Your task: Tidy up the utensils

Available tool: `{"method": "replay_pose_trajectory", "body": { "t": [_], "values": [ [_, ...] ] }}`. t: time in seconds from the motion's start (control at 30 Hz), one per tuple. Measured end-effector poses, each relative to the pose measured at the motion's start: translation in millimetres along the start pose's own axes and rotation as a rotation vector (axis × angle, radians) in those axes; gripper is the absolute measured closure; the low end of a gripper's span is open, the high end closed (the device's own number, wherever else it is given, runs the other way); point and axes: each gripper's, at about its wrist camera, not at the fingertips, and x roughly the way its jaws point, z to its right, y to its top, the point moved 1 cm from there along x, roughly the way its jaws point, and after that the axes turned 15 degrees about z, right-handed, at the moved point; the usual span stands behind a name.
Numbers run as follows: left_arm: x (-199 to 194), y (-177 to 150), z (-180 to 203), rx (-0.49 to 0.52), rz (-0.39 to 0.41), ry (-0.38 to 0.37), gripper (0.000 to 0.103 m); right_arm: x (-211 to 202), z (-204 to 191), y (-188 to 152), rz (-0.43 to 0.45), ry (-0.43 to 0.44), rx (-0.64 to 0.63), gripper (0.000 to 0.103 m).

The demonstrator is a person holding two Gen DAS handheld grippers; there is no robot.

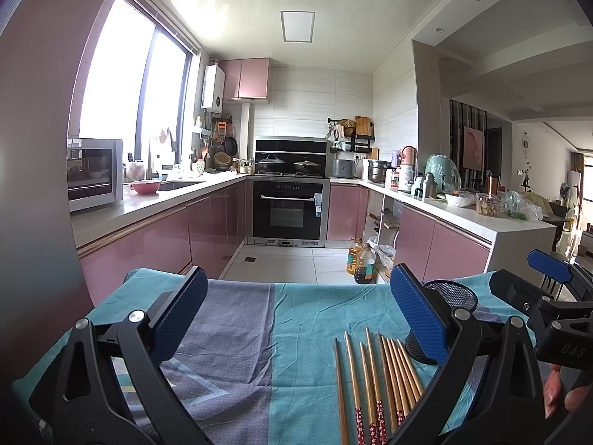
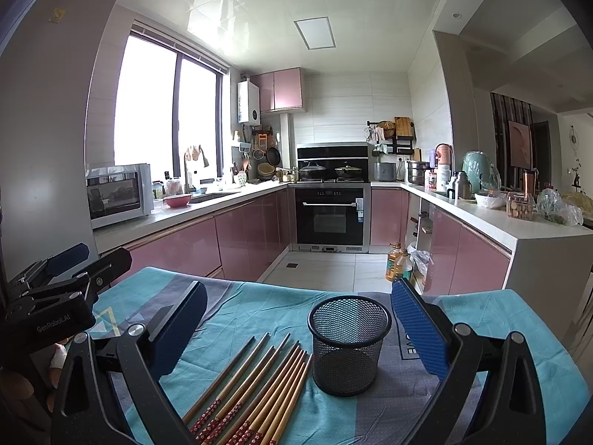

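Note:
Several wooden chopsticks (image 2: pixel 255 389) with red patterned ends lie side by side on the teal and grey tablecloth (image 2: pixel 252 307). A black mesh cup (image 2: pixel 348 345) stands upright just right of them. My right gripper (image 2: pixel 296 333) is open above the cloth, with the cup and the chopstick tips between its blue pads. In the left wrist view my left gripper (image 1: pixel 296 319) is open over bare cloth, the chopsticks (image 1: pixel 378 382) lying near its right finger and the mesh cup (image 1: pixel 448 296) partly hidden behind that finger. Each gripper shows at the edge of the other's view.
The table's far edge drops to a tiled kitchen floor. Oil bottles (image 2: pixel 396 263) stand on the floor beside the pink cabinets. Counters run along both sides, with an oven (image 2: pixel 330 215) at the back. A hand (image 1: pixel 563 393) holds the right gripper's handle.

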Motion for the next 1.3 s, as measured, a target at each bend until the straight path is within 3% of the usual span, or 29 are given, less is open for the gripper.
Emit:
{"method": "replay_pose_trajectory", "body": {
  "t": [0.83,0.97,1.07,1.2,1.3],
  "values": [
    [8,-6,2,0.005,-0.039,-0.023,0.006,3,4,0,-0.028,0.008,0.010,0.006],
    [23,-18,3,-0.001,-0.130,-0.085,0.006,11,7,-11,-0.112,0.031,0.014,0.006],
    [36,-37,6,0.039,-0.217,-0.103,0.006,20,8,-31,-0.223,0.047,0.019,0.007],
    [56,-66,9,0.061,-0.345,-0.142,0.008,37,9,-66,-0.408,0.076,0.029,0.028],
    [72,-92,11,0.077,-0.438,-0.157,0.020,49,5,-93,-0.525,0.095,0.031,0.046]
  ]
}}
